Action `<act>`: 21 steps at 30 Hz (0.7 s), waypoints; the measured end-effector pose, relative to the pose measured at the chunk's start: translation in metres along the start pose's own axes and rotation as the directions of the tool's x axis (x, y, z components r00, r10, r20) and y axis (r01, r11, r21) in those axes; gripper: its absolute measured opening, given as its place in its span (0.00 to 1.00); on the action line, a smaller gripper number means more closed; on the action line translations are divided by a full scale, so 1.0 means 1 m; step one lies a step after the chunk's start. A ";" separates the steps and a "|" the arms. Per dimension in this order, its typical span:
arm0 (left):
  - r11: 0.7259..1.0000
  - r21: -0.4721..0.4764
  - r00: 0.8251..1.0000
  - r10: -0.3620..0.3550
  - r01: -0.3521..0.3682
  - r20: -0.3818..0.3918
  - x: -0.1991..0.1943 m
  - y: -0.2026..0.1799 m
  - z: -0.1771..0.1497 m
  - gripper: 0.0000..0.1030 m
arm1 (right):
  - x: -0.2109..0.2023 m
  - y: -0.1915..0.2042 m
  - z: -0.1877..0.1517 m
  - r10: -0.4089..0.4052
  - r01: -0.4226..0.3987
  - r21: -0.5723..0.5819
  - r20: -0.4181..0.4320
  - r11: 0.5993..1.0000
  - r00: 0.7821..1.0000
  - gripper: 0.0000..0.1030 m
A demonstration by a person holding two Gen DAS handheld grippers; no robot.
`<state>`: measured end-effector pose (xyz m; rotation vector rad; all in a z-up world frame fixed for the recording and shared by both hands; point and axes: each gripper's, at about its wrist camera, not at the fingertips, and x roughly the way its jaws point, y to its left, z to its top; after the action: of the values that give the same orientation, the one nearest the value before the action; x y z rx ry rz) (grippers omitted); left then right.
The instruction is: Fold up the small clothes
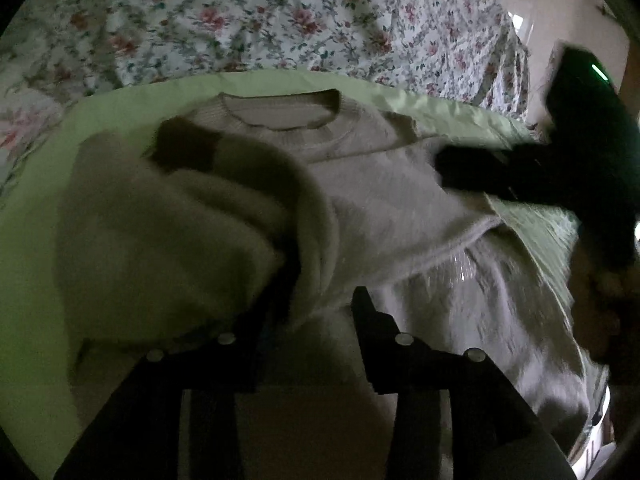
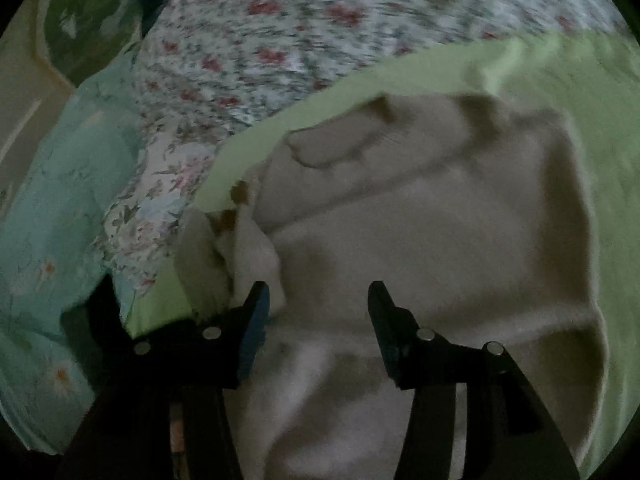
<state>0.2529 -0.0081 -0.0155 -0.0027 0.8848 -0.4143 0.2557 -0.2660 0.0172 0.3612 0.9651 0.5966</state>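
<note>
A fuzzy beige sweater (image 1: 380, 200) lies on a light green cloth (image 1: 120, 100), neckline (image 1: 280, 116) away from me. Its left side is folded over into a thick roll (image 1: 180, 240). My left gripper (image 1: 320, 308) hovers low over the sweater's near edge; it is open, and the roll's edge drapes against the left finger. In the left wrist view my right gripper (image 1: 452, 168) reaches in dark over the sweater's right shoulder. In its own view the right gripper (image 2: 318, 296) stands open just above the sweater (image 2: 440, 220), nothing pinched.
A floral bedspread (image 1: 240, 20) surrounds the green cloth (image 2: 580, 80). A pale grey, partly shiny fabric (image 1: 480, 300) lies by the sweater's hem. A bunched white piece with brown patches (image 2: 248, 248) sits beside my right gripper's left finger. A mint floral cover (image 2: 52, 220) lies at the left.
</note>
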 end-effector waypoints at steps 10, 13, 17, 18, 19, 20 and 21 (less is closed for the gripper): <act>0.943 -0.232 0.970 0.243 -0.237 -0.001 -0.043 0.095 -0.036 0.60 | 0.111 0.067 0.054 -0.016 -0.010 -0.218 -0.119 0.976 0.993 0.54; 0.923 -0.274 0.962 0.272 -0.270 -0.030 -0.039 0.119 -0.035 0.59 | 0.139 0.074 0.060 -0.032 -0.004 -0.249 -0.141 0.969 0.989 0.54; 0.918 -0.278 0.959 0.277 -0.284 -0.064 -0.023 0.130 -0.029 0.59 | 0.156 0.075 0.063 -0.066 0.029 -0.257 -0.137 0.966 0.988 0.06; 0.918 -0.274 0.958 0.280 -0.286 -0.064 -0.019 0.129 -0.027 0.59 | 0.153 0.076 0.063 -0.059 0.025 -0.249 -0.128 0.968 0.990 0.07; 0.919 -0.267 0.957 0.283 -0.290 -0.065 -0.015 0.127 -0.024 0.59 | 0.144 0.075 0.064 -0.043 0.018 -0.238 -0.103 0.971 0.994 0.07; 0.917 -0.262 0.953 0.294 -0.302 -0.068 -0.010 0.127 -0.021 0.59 | 0.133 0.074 0.065 -0.034 0.017 -0.234 -0.070 0.972 0.997 0.07; 0.910 -0.260 0.946 0.314 -0.323 -0.076 -0.007 0.126 -0.020 0.59 | 0.119 0.073 0.065 -0.033 0.025 -0.228 -0.032 0.973 0.999 0.07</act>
<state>0.2781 0.1137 -0.0443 -0.1010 0.9489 0.0150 0.3390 -0.1373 0.0124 0.1324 0.9230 0.6818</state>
